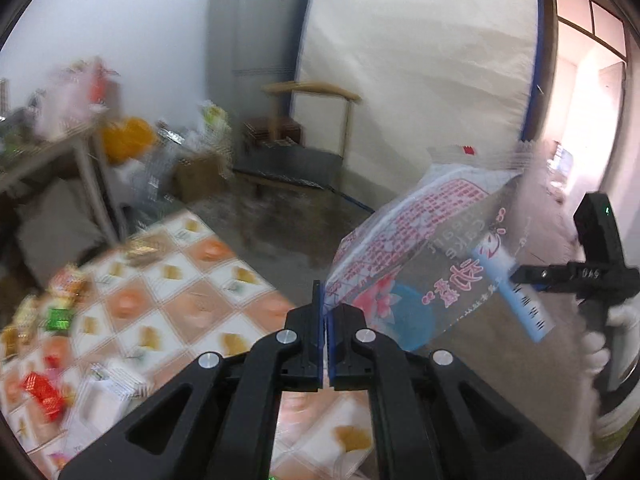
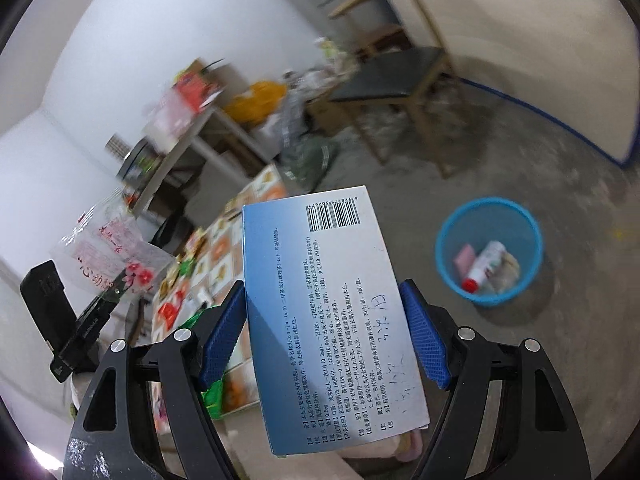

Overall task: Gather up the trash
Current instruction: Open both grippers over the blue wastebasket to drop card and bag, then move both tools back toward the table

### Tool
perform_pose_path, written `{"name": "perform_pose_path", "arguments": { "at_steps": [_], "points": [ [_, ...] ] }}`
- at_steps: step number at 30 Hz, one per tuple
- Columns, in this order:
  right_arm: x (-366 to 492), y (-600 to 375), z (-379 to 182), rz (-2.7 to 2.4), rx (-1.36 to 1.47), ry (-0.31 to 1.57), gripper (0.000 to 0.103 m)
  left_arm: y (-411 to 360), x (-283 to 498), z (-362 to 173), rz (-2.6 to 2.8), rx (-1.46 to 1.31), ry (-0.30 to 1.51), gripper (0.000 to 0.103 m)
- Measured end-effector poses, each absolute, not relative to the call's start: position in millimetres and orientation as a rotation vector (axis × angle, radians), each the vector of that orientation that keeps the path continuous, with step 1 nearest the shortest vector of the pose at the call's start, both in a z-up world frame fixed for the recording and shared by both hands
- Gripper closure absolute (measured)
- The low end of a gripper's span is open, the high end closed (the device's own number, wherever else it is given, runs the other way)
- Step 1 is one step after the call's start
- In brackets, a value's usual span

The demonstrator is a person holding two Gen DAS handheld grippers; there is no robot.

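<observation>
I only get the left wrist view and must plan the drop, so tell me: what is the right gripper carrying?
Observer: The right gripper holds a blue and white box with a barcode, clamped between its jaws.
Operator: My view shows the bin only dimly through the bag. What's in it?
Observer: The blue bin stands on the floor and already holds a white bottle with a red cap and a pink item.
Operator: Is the bin near the chair?
Observer: It stands apart from the chair, on bare floor.

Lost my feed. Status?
Left gripper shut on clear wrapper. Right gripper shut on blue box. Blue bin ahead, floor between clear.
</observation>
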State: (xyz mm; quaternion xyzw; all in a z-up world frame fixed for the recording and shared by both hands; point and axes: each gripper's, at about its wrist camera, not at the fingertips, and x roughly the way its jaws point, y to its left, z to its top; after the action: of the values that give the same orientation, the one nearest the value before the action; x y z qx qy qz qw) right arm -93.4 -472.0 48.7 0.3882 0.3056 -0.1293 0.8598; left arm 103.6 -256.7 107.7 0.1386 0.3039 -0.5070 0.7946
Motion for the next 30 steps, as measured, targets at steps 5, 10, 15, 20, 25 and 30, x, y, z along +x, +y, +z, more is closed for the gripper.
{"name": "perform_pose_path", "arguments": {
  "at_steps": [5, 10, 15, 20, 25, 30],
  "points": [
    [-111, -509, 9, -0.333, 0.949, 0.629, 0.031, -337, 106, 71, -1.149, 0.357, 0.825, 0.102],
    [-110, -546, -36, -0.369, 1.094, 0.624, 0.031, -407, 101, 32, -1.161, 0.405, 0.972, 0.102],
    [-104, -575, -67, -0.398, 1.198, 0.598, 0.031, -473, 98, -8, -1.159, 0.472, 1.059, 0.101],
    [-88, -617, -100, -0.465, 1.259, 0.563, 0.027, -535, 103, -42, -1.125, 0.486, 1.099, 0.101],
    [-72, -648, -142, -0.559, 1.247, 0.596, 0.014, -570, 109, -78, -1.091, 0.469, 1.109, 0.054],
    [-83, -640, -161, -0.635, 1.231, 0.637, 0.014, -566, 108, -77, -1.113, 0.466, 1.099, 0.052]
  ]
}}
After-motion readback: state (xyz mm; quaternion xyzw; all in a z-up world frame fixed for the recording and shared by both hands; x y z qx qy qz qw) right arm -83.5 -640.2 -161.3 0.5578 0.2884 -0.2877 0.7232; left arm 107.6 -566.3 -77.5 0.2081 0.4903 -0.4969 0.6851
